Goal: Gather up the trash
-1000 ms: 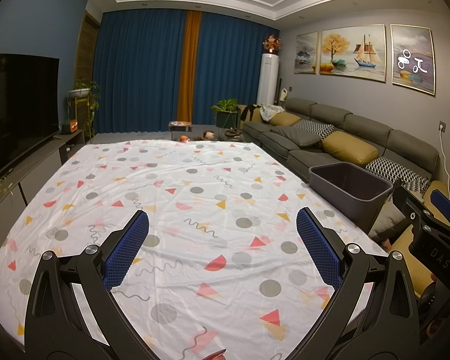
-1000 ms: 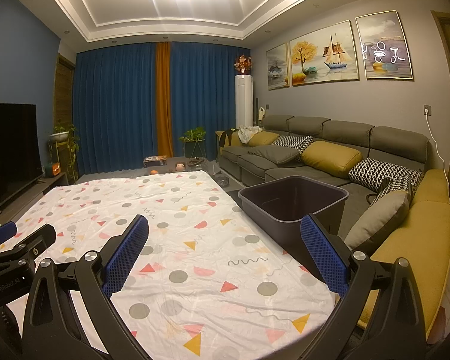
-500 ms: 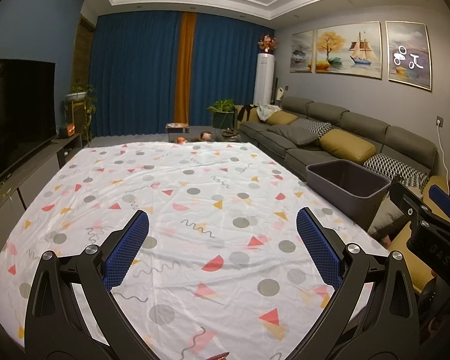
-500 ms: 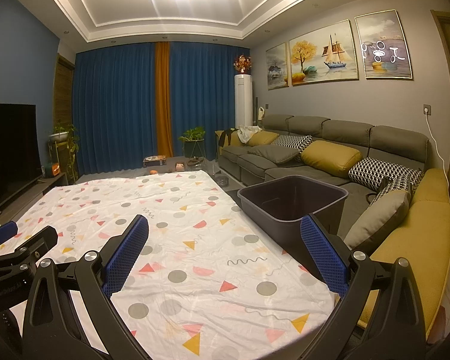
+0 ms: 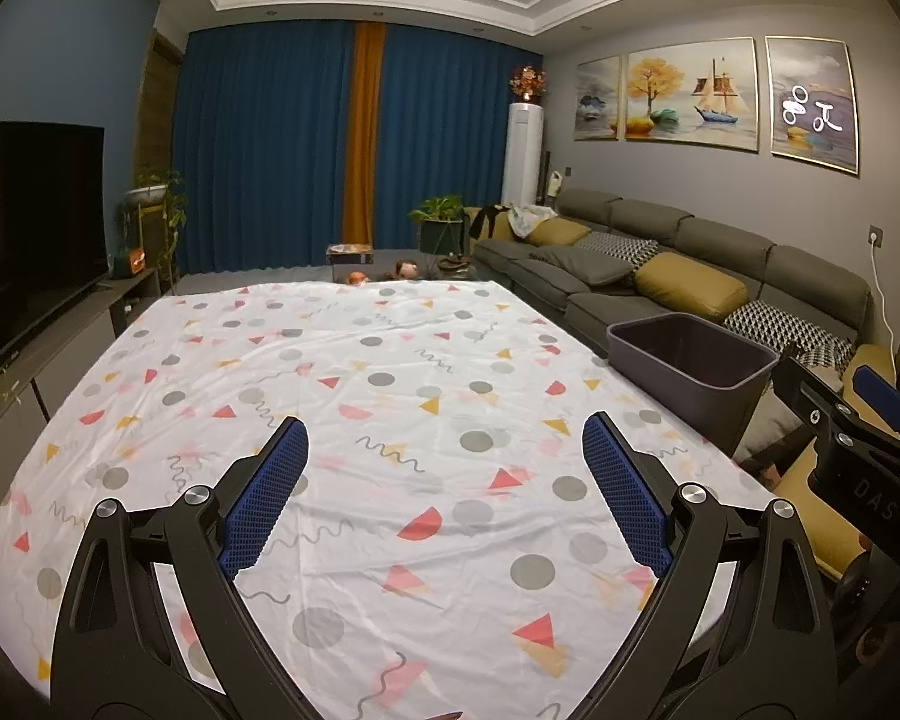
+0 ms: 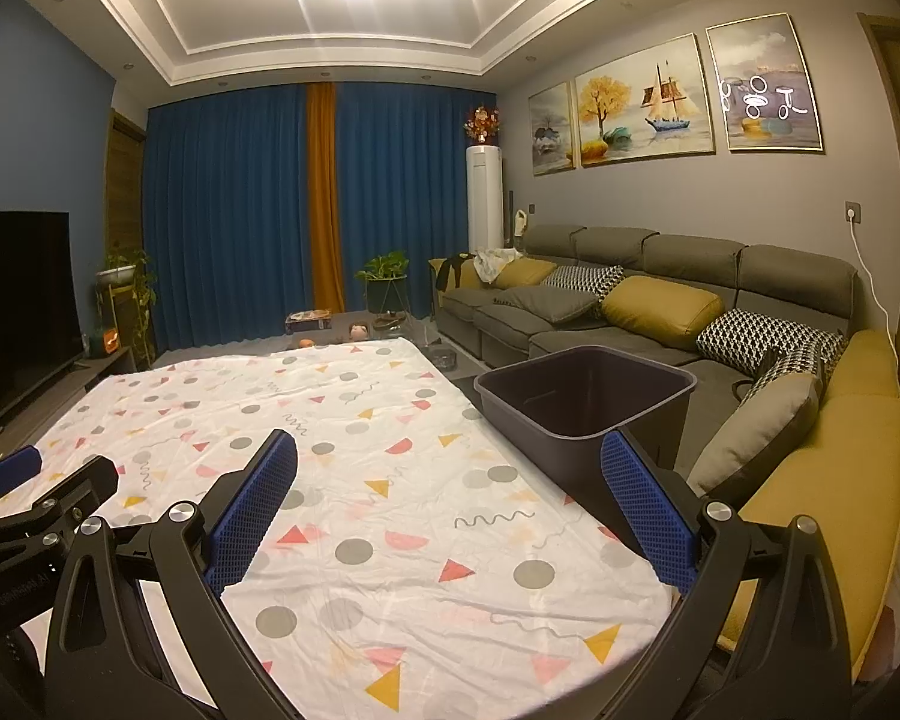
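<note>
Trash bin (image 6: 582, 402), dark and open-topped, stands at the patterned desk's (image 5: 390, 420) right edge; left gripper (image 5: 444, 456), jaws just narrowing slightly, and right gripper (image 6: 450, 480) gape wide, holding nothing.

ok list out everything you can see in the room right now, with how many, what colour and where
tablecloth: one, white with grey, red and yellow shapes, spread across the foreground
bin: one, dark grey, no contents visible, at the cloth's right edge beside the sofa
sofa: one, grey, along the right wall
cushions: several, mustard, grey and black-and-white patterned, on the sofa
paintings: three, framed, above the sofa
curtains: blue with an orange strip, far wall
air conditioner: one, white, standing, far corner
television: one, black, left side
plants: two, green, by the curtains
left hand-held gripper: one, black with blue pads, open, nothing between them
right hand-held gripper: one, same colours, open, holding nothing
</note>
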{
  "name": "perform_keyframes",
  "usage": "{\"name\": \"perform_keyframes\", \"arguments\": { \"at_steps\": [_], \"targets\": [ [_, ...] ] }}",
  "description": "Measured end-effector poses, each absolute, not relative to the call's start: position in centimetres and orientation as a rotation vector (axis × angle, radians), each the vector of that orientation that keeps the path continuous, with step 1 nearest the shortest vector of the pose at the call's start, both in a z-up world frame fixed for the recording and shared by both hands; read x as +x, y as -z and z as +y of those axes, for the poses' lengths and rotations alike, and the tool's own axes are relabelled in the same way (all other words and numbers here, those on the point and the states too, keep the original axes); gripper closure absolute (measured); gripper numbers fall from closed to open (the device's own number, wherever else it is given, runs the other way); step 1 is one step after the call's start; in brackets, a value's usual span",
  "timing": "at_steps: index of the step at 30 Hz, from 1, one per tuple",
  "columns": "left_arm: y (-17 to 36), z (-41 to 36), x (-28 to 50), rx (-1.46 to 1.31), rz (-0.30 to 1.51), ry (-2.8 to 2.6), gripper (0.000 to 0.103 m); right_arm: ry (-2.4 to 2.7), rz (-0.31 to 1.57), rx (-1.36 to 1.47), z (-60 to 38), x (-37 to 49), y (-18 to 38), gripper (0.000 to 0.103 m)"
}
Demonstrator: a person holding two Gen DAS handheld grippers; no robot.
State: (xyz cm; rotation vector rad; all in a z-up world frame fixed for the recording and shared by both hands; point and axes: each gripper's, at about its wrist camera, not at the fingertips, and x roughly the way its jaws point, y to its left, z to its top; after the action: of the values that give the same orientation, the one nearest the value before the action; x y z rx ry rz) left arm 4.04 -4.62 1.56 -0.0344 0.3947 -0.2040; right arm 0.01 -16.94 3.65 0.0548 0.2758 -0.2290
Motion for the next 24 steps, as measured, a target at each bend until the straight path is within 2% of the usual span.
{"name": "perform_keyframes", "arguments": {
  "at_steps": [14, 20, 24],
  "targets": [
    [-1.62, -4.58, 4.1, -0.031, 0.394, 0.198, 0.012, 0.228, 0.276, 0.059, -17.11, 0.01, -3.54, 0.006],
    [-1.84, -4.54, 4.15, -0.03, 0.39, 0.183, 0.006, 0.228, 0.275, 0.06, -17.15, 0.02, -3.52, 0.005],
    [-1.9, -4.19, 4.41, -0.046, 0.4, 0.156, 0.006, 0.227, 0.275, 0.058, -17.21, 0.0, -3.54, 0.006]
  ]
}}
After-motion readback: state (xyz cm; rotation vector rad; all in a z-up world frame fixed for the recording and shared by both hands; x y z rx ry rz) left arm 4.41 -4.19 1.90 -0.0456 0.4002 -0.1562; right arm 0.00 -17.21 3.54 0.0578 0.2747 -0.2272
